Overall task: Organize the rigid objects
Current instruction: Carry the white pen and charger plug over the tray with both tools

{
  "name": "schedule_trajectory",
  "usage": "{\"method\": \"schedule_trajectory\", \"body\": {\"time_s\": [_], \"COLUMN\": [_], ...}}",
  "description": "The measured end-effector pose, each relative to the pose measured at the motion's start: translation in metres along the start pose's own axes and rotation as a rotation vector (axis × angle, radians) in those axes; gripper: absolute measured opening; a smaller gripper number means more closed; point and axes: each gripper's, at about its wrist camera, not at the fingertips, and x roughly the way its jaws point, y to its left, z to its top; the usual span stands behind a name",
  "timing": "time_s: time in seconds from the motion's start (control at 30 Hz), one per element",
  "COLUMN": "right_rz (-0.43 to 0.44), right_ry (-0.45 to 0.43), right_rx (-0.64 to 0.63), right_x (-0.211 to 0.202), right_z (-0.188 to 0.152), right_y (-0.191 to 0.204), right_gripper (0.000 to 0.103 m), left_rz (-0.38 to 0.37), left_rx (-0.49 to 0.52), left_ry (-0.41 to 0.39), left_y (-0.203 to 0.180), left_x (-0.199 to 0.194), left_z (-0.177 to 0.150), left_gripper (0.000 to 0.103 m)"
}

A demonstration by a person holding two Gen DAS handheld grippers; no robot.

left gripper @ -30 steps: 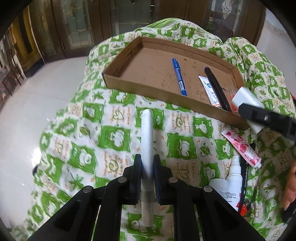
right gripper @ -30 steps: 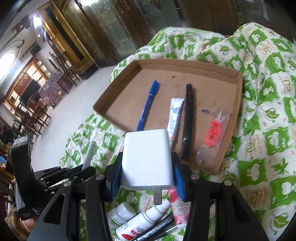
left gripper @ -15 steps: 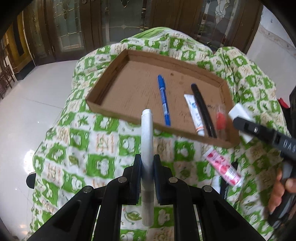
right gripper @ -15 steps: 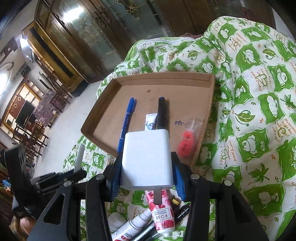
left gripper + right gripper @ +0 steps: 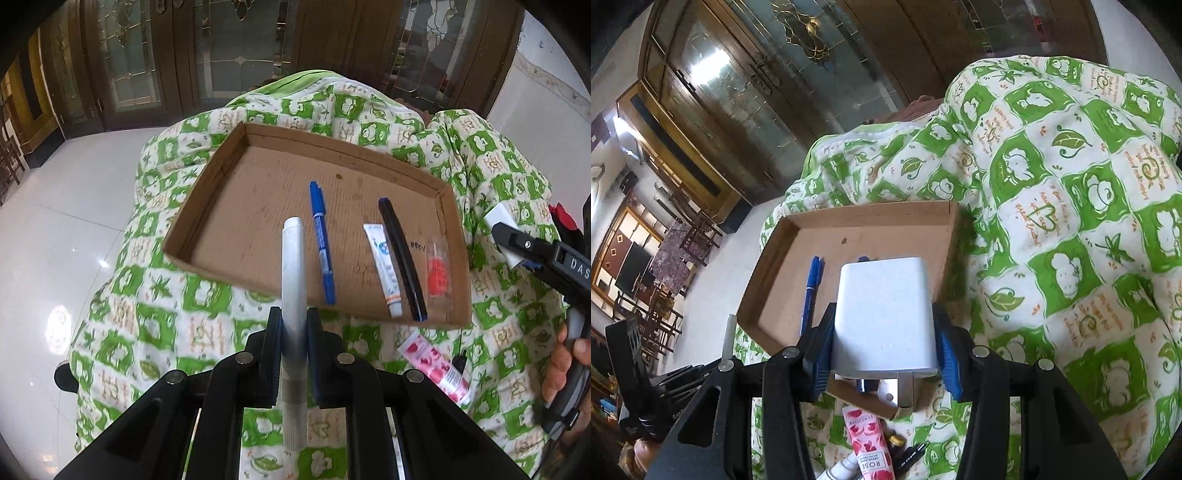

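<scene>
The left gripper (image 5: 293, 332) is clamped on a slim silver-grey pen (image 5: 293, 280) with a paler cap, its tip held over the near wall of the shallow cardboard tray (image 5: 218, 177) on the green-and-white patterned cloth (image 5: 147, 280). The right gripper (image 5: 884, 343) squeezes a plain white charger block (image 5: 884, 314), rounded at the corners, prongs pointing back, over the tray's near right corner. In the tray lie a blue pen (image 5: 321, 240), a small white tube (image 5: 384, 266), a black pen (image 5: 402, 258) and a clear packet with something orange inside (image 5: 437, 273).

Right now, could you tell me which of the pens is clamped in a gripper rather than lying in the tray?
The silver-white pen, clamped in the left gripper; the blue pen and black pen lie in the cardboard tray.
</scene>
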Motion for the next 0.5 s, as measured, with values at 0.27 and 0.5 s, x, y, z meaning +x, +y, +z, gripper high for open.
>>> {"method": "schedule_trajectory", "body": {"time_s": [0.27, 0.5], "right_rz": [0.002, -0.012], "right_ry": [0.024, 0.036], "right_rx": [0.003, 0.005], "right_x": [0.018, 0.041], "right_z": [0.009, 0.024], "right_y": [0.001, 0.003], "right_gripper": [0.047, 0.047], "left_rz": [-0.006, -0.003], "left_rx": [0.021, 0.007], "left_ry": [-0.009, -0.005], "left_y": [-0.008, -0.002], "left_x": [0.017, 0.043], "left_z": [0.039, 0.065], "left_gripper": [0.012, 0.012]}}
